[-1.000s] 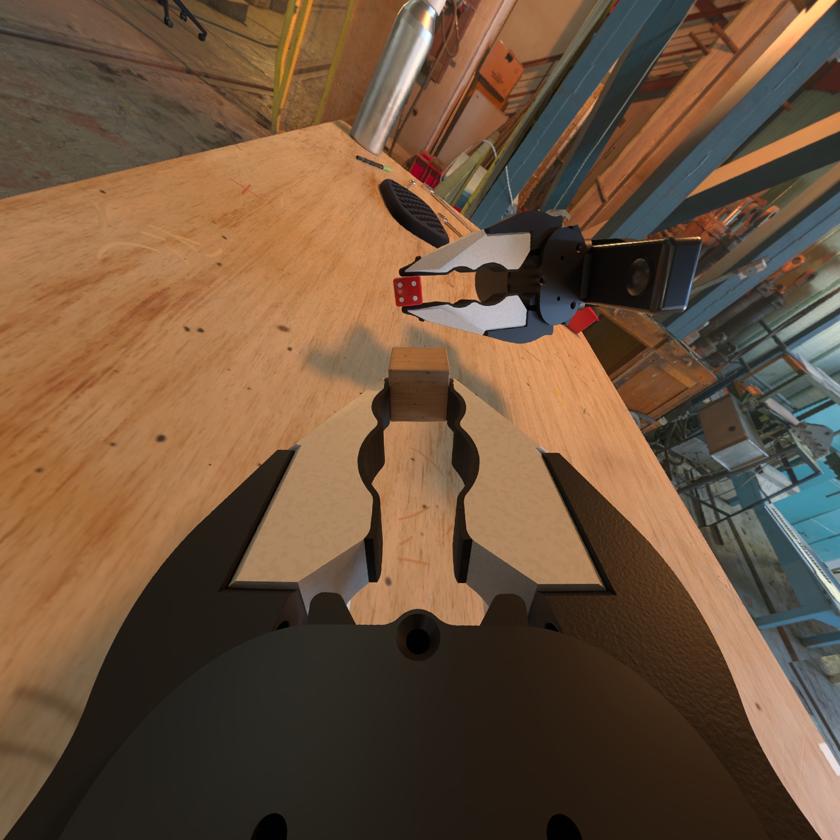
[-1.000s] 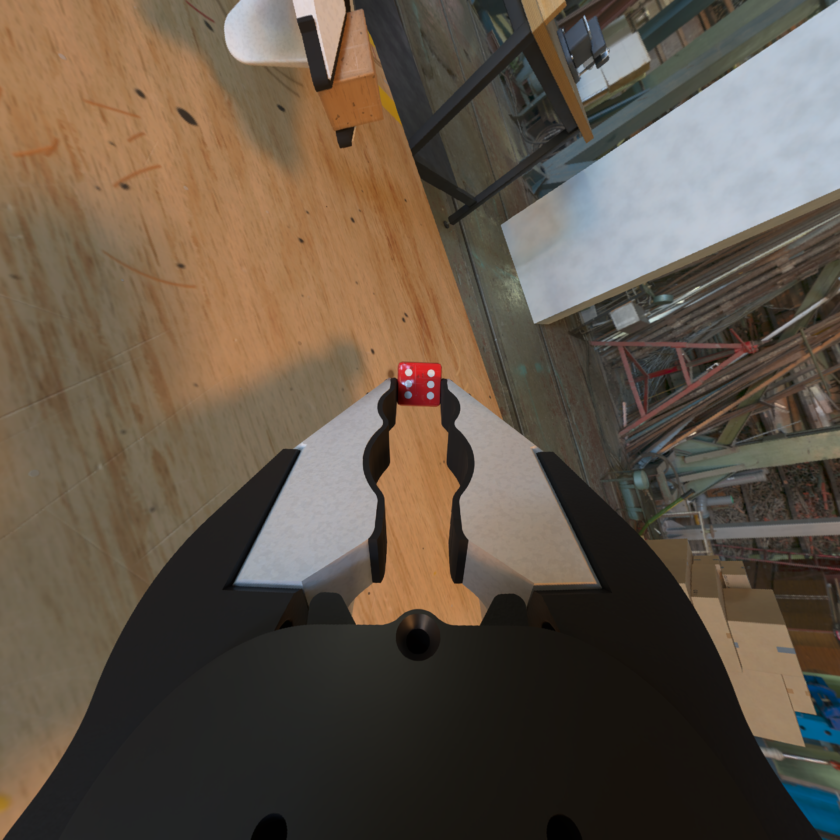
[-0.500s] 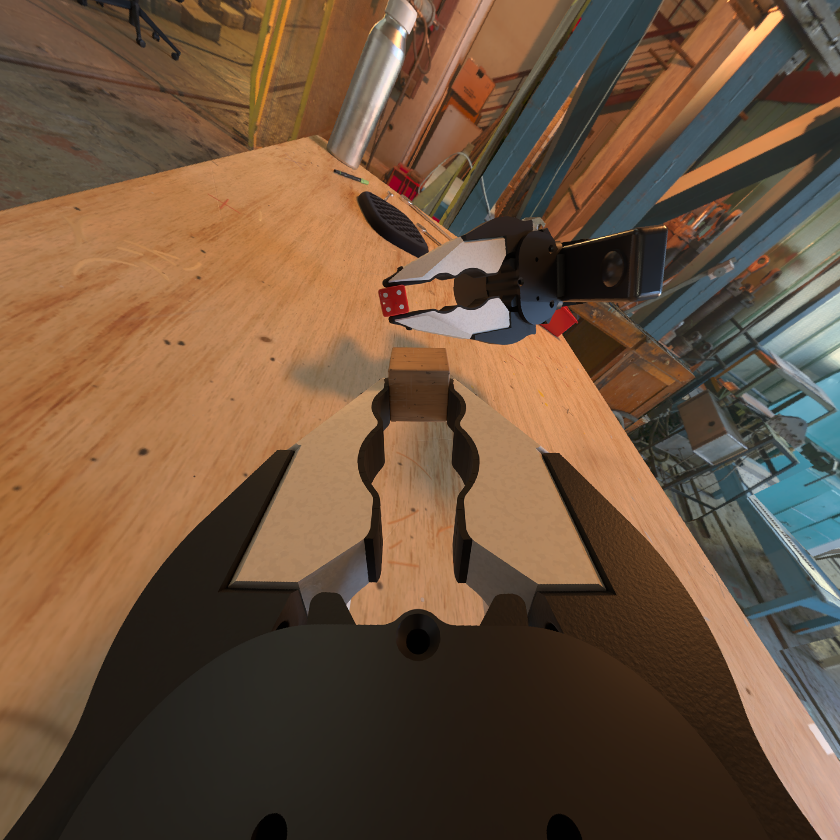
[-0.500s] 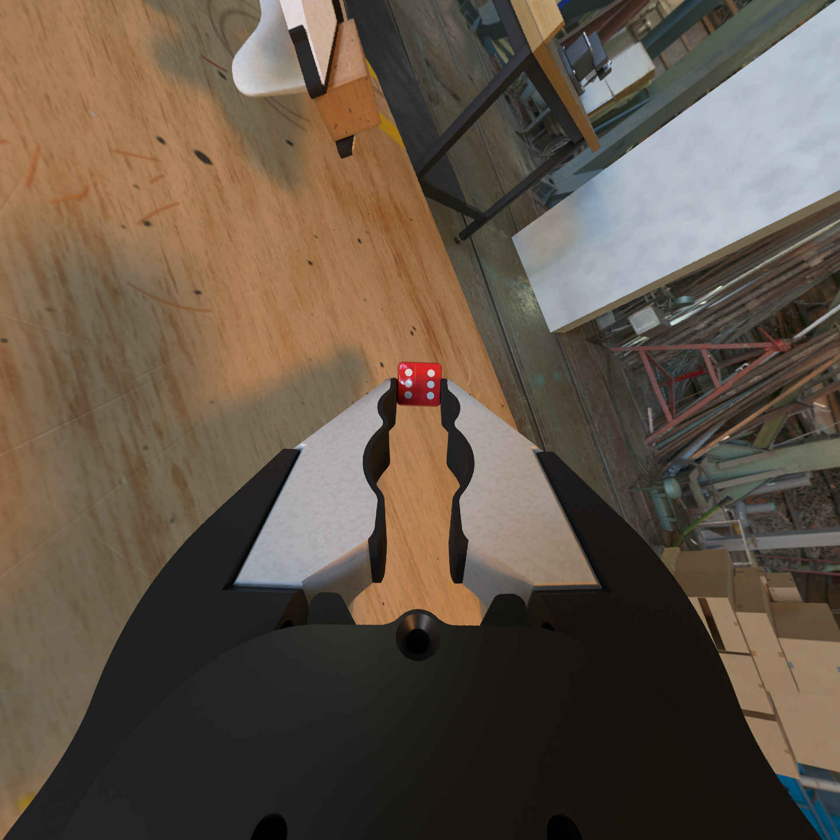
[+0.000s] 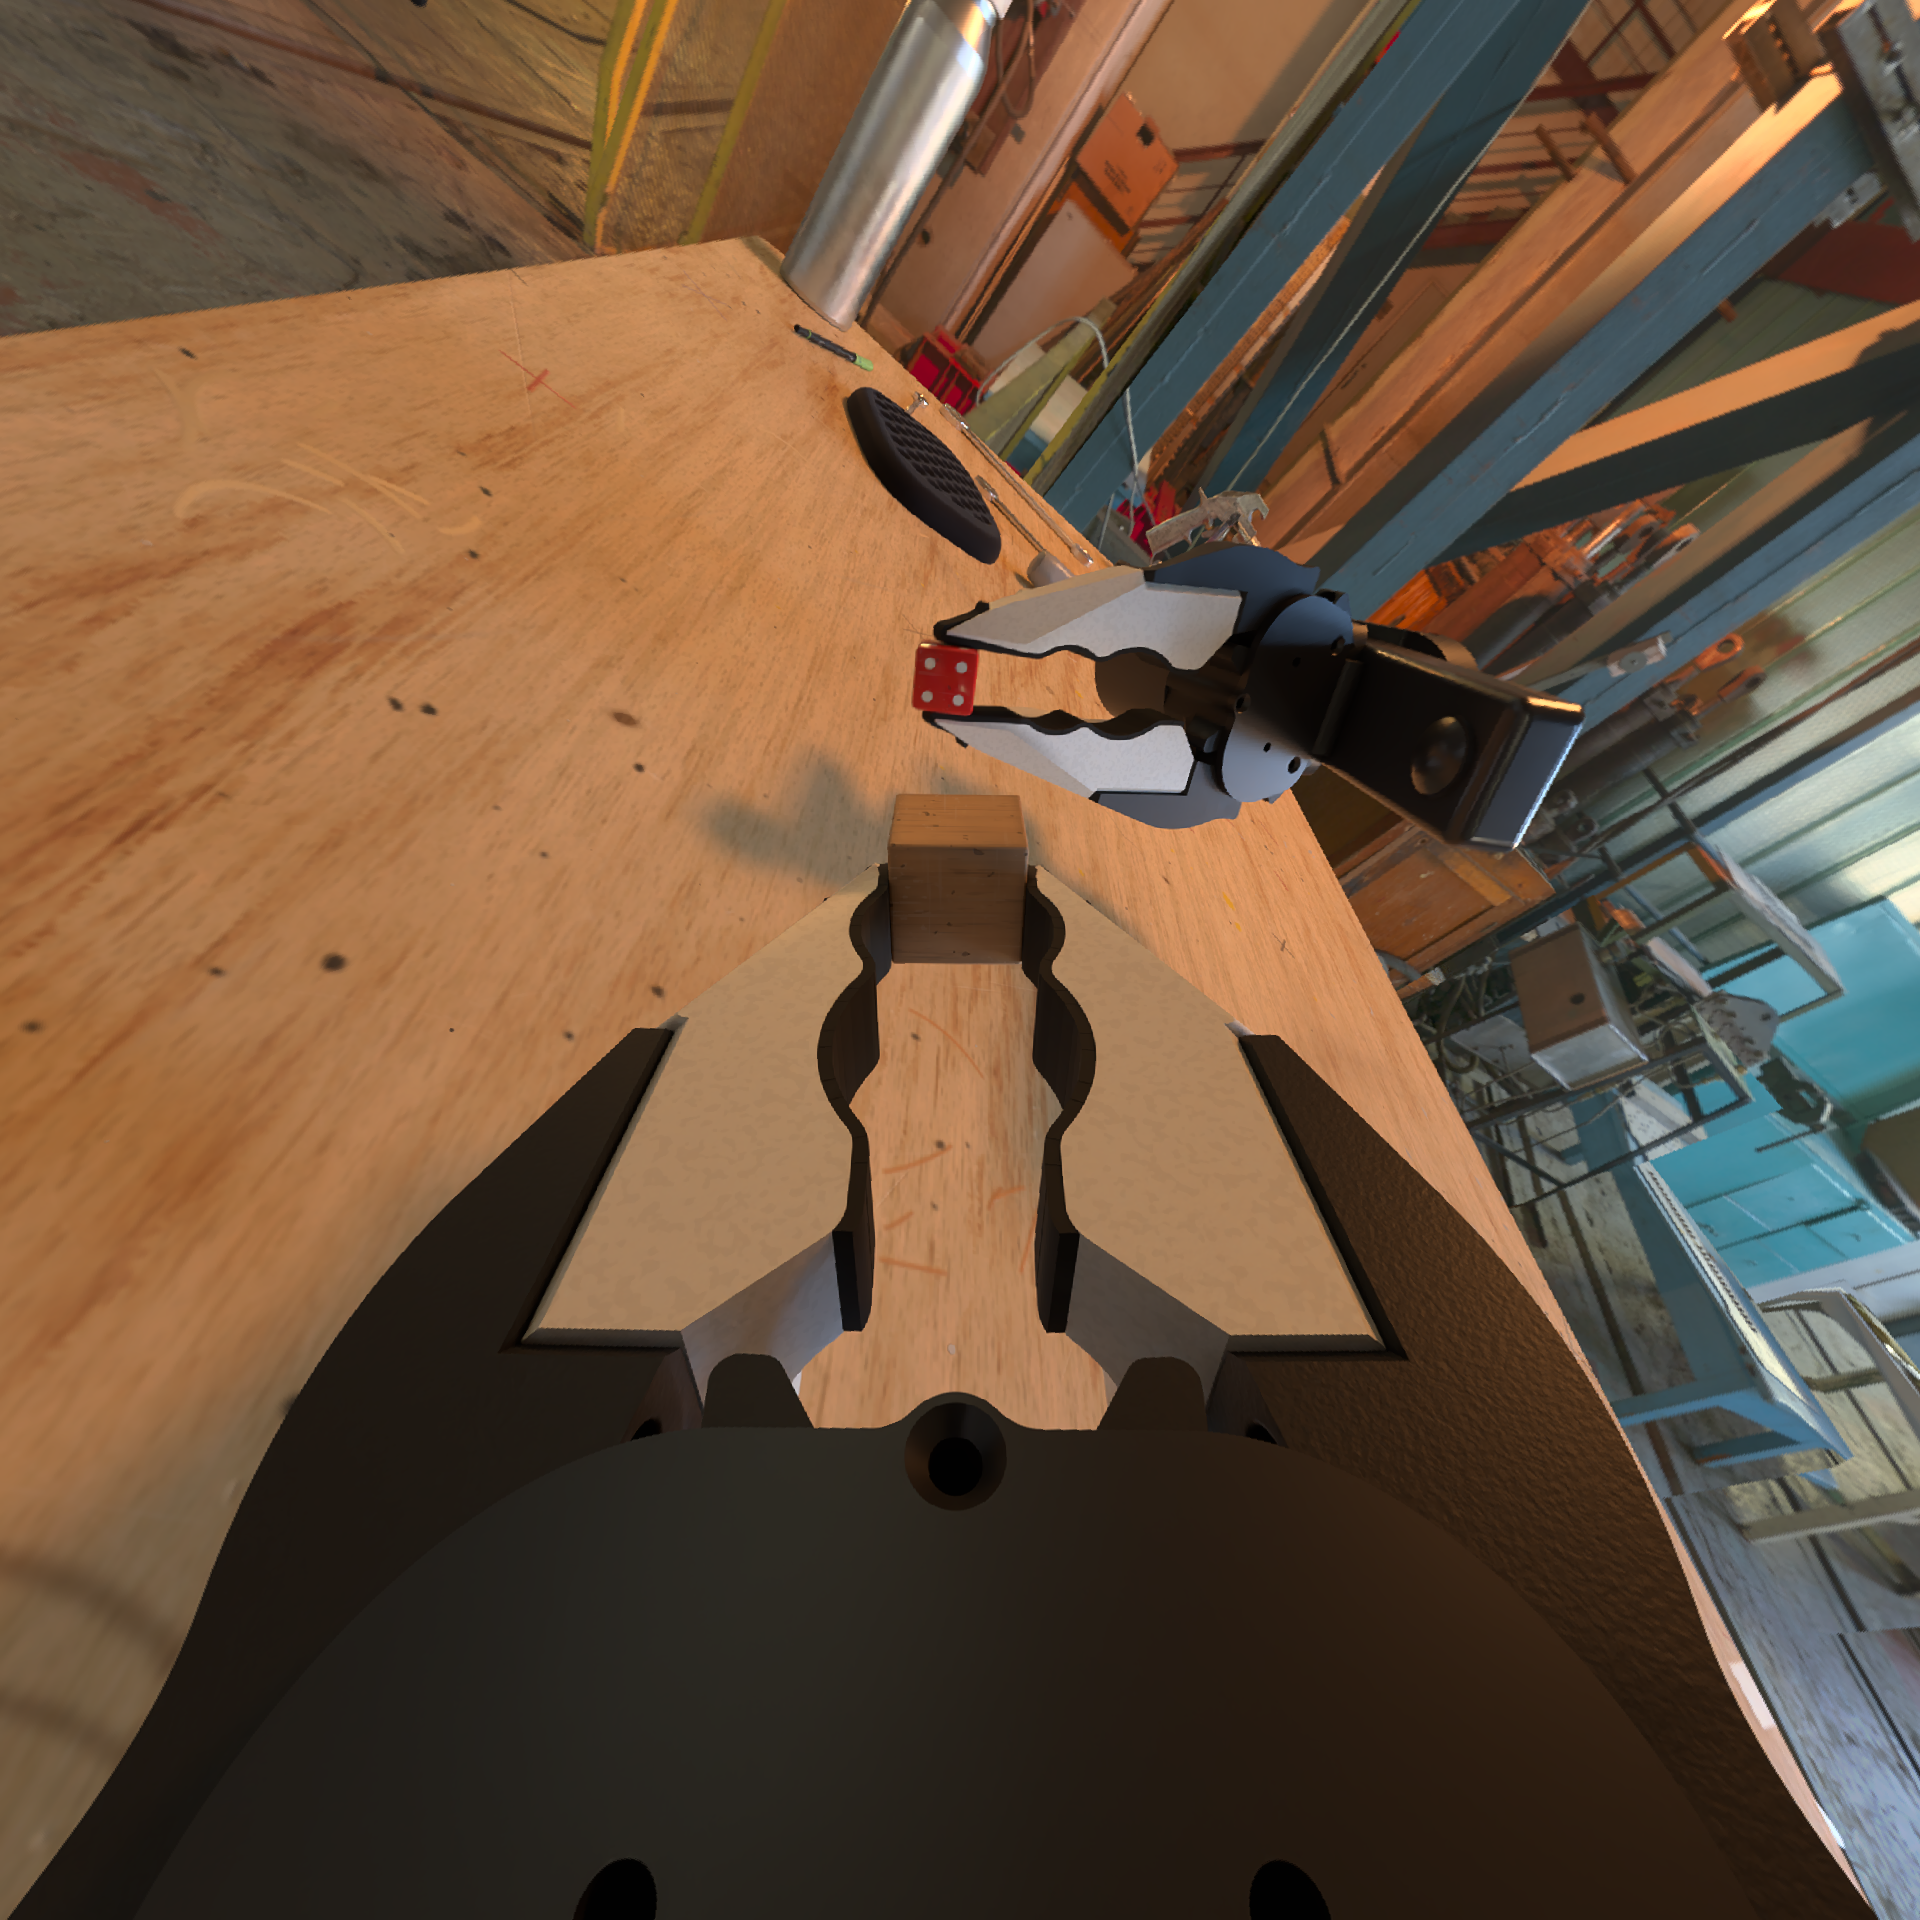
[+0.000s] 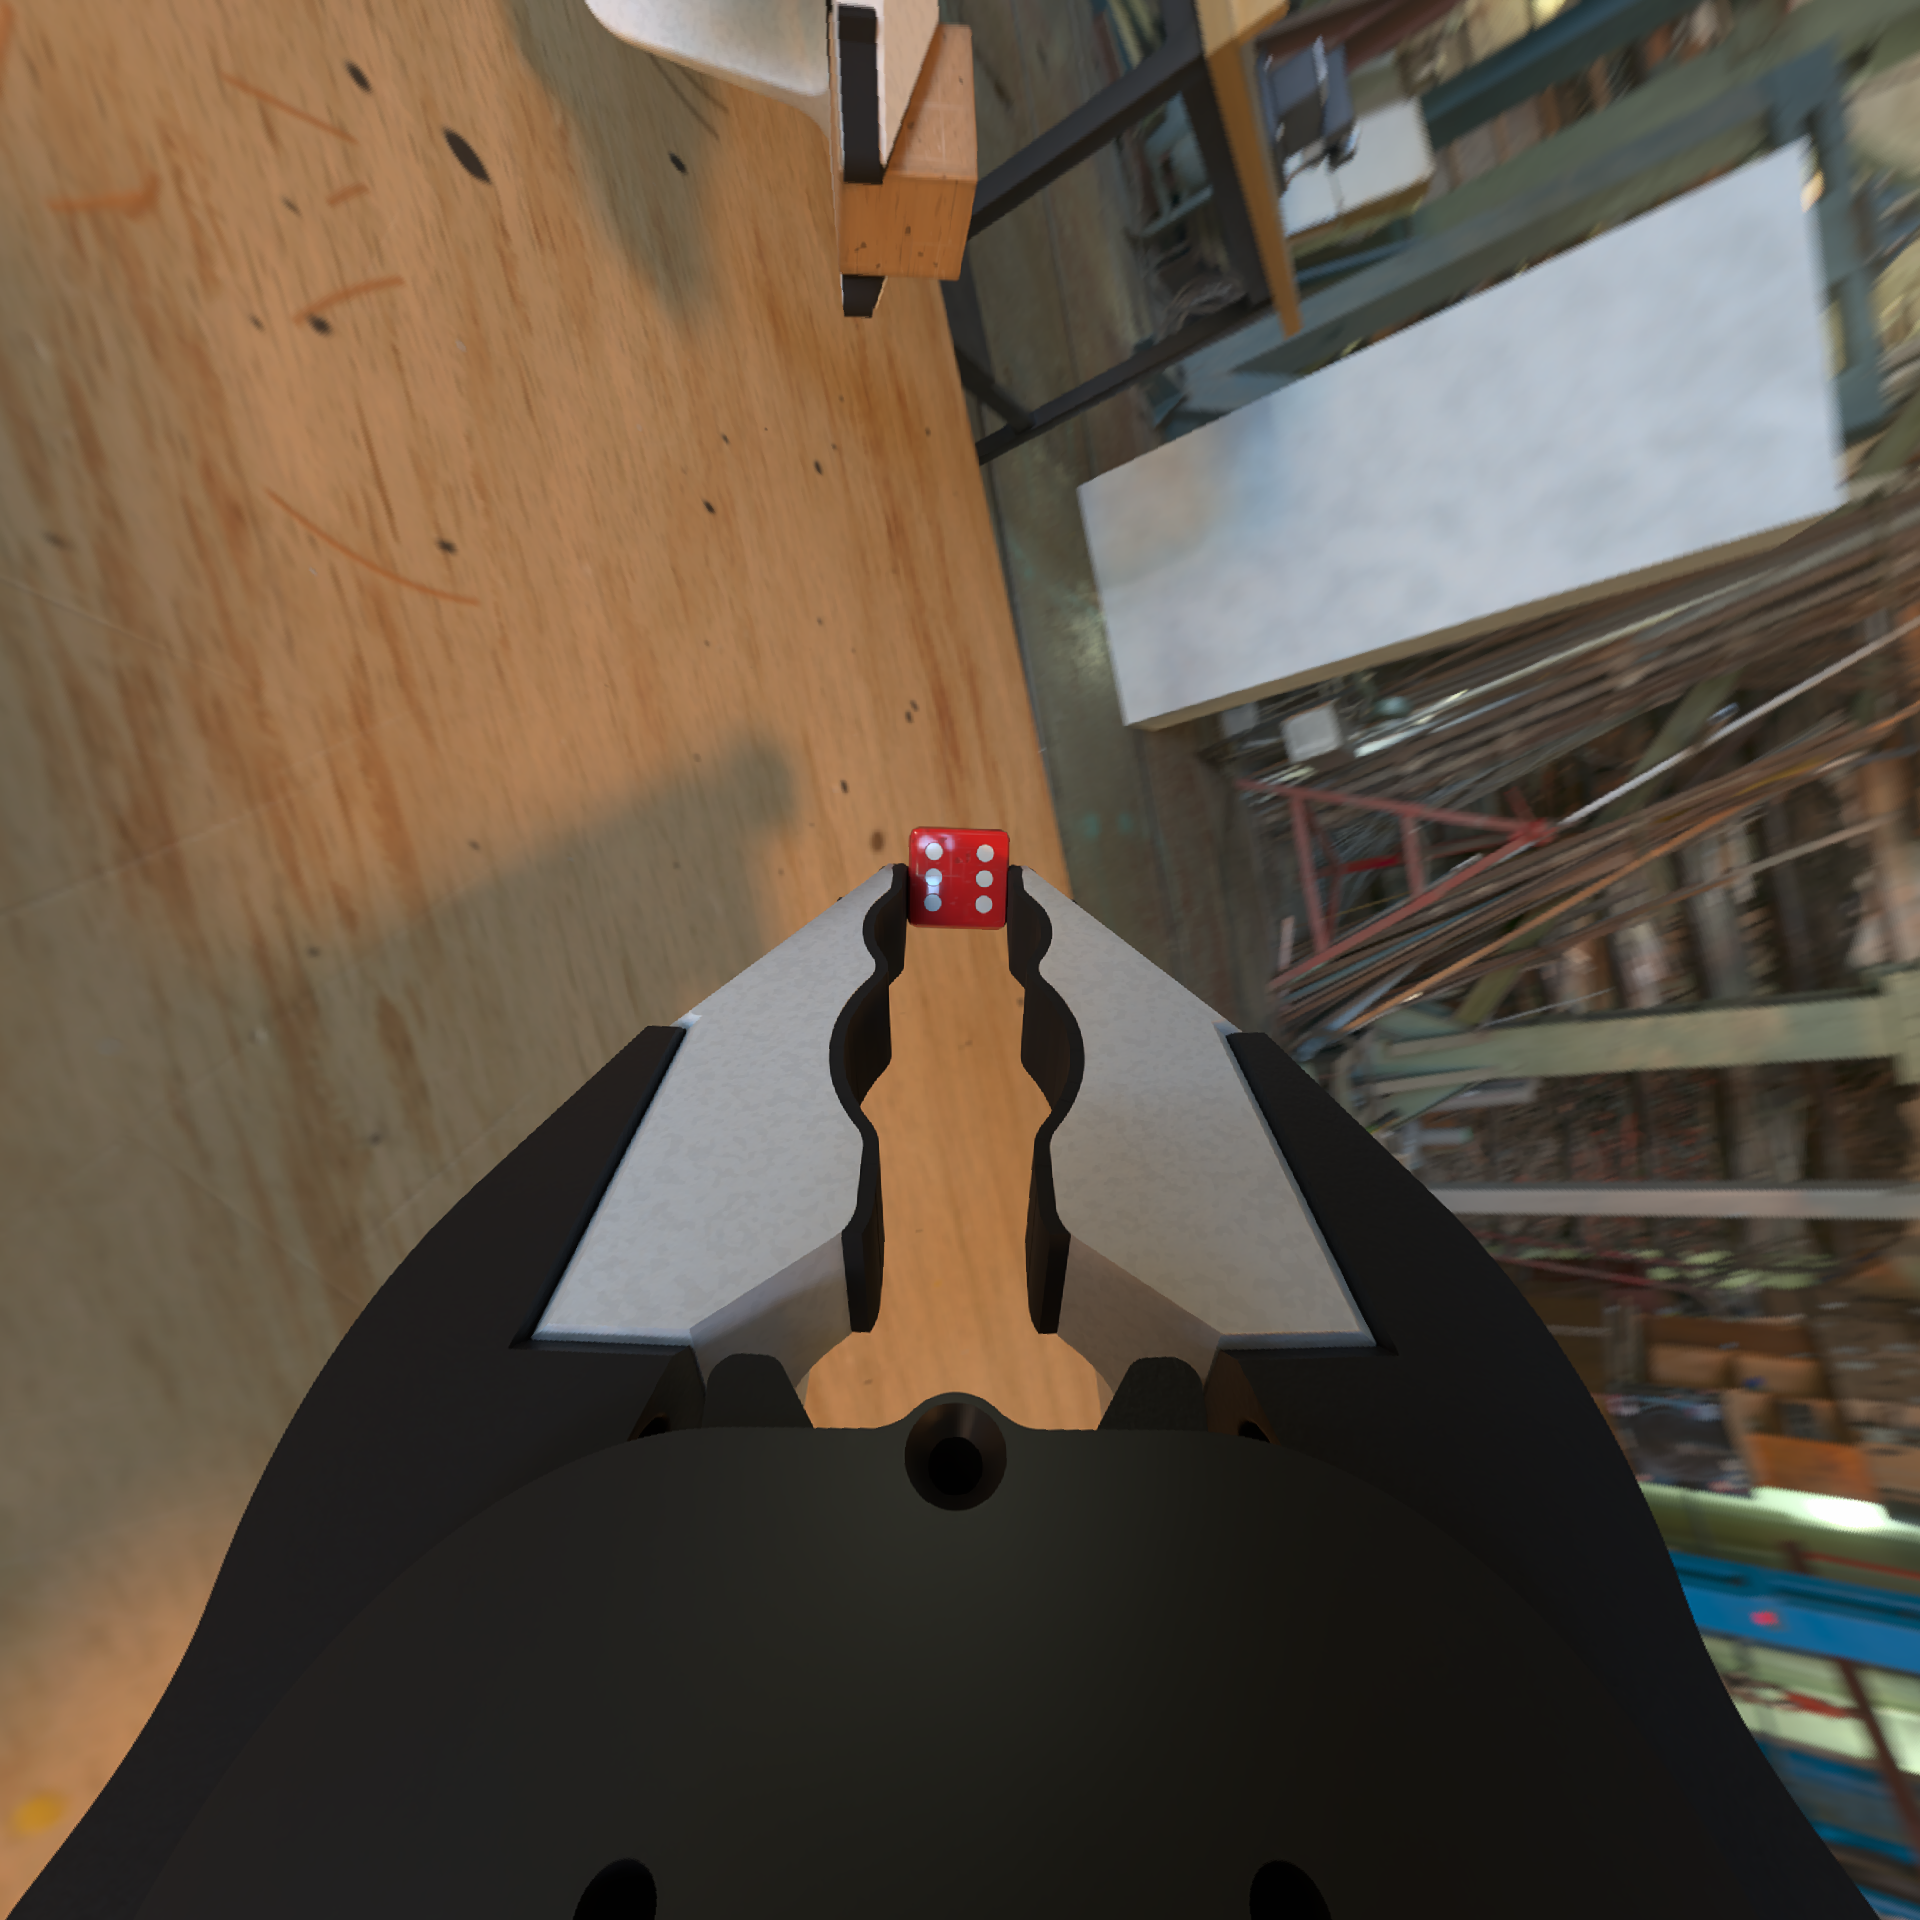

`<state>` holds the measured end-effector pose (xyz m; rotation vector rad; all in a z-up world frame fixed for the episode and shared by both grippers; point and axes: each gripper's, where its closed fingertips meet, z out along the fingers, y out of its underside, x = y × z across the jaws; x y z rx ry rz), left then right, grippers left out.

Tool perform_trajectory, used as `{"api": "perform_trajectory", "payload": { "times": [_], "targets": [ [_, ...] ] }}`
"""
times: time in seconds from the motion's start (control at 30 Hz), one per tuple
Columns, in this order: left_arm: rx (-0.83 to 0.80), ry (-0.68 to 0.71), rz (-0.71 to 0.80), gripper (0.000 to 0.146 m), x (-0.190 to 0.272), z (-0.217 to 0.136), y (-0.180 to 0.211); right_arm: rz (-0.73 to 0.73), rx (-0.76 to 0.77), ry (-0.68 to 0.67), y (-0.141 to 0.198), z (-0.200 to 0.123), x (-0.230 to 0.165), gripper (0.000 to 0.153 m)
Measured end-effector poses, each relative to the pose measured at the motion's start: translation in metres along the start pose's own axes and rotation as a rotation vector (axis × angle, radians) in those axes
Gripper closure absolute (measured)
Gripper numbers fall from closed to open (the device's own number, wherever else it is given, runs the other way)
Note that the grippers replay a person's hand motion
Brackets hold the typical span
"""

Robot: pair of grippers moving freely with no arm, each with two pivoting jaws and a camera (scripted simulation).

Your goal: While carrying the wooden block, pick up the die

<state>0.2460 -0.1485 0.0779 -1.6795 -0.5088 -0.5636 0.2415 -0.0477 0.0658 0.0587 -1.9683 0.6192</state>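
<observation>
A workshop of blue steel racks and stacked timber surrounds a scuffed plywood surface (image 5: 364,727) that fills the left of both views.

In the left wrist view, the left gripper (image 5: 956,894) sits at the centre of the frame, its fingers (image 5: 727,1122) pinching the wooden block (image 5: 954,878) at their tips, the block clear of the surface below. Just above it in the frame, the right gripper (image 5: 940,681) reaches in from the right, its fingers pinching the red die (image 5: 944,680) at the very tips; a shadow lies on the surface below, so the die seems lifted, though how high is hard to judge. Farther off, toward the upper middle, lie a black perforated oval pad (image 5: 920,473), a green-tipped pen (image 5: 831,346) and a tall metal cylinder (image 5: 888,156).

In the right wrist view the die (image 6: 957,876) sits between the fingertips at mid-frame, with the block (image 6: 914,177) in the other gripper at the top edge.

Both things appear to be in hand, so the pick-up step looks nearly done. The next move calls for a steady lift with firm grips, since the die is held only at the tips and could slip.
</observation>
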Motion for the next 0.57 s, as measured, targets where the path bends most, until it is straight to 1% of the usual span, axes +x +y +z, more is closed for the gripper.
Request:
{"api": "perform_trajectory", "payload": {
  "times": [0.07,0.1,0.17,0.27,0.3,0.4,0.57],
  "targets": [
    [-0.003,-0.001,0.006,0.122,0.000,0.000,0.000,0.084,-0.019,-0.055,0.001,0.001,-0.005,0.134],
    [0.001,-0.001,0.008,0.122,0.001,0.000,0.000,0.156,-0.015,-0.108,0.001,0.002,-0.009,0.134],
    [-0.007,0.004,0.028,0.122,0.003,0.001,0.002,0.341,-0.012,-0.281,0.002,0.002,-0.022,0.134],
    [-0.051,0.003,0.106,0.122,0.008,0.005,0.009,0.511,-0.036,-0.527,0.003,-0.002,-0.037,0.134],
    [-0.066,0.008,0.130,0.122,0.011,0.006,0.011,0.571,-0.048,-0.621,0.003,-0.005,-0.040,0.134],
    [-0.077,0.037,0.200,0.122,0.021,0.011,0.014,0.761,-0.082,-0.963,0.000,-0.021,-0.045,0.134],
    [-0.162,0.063,0.346,0.122,0.037,0.022,0.029,0.979,-0.208,-1.549,-0.005,-0.056,-0.057,0.134]
  ]
}}
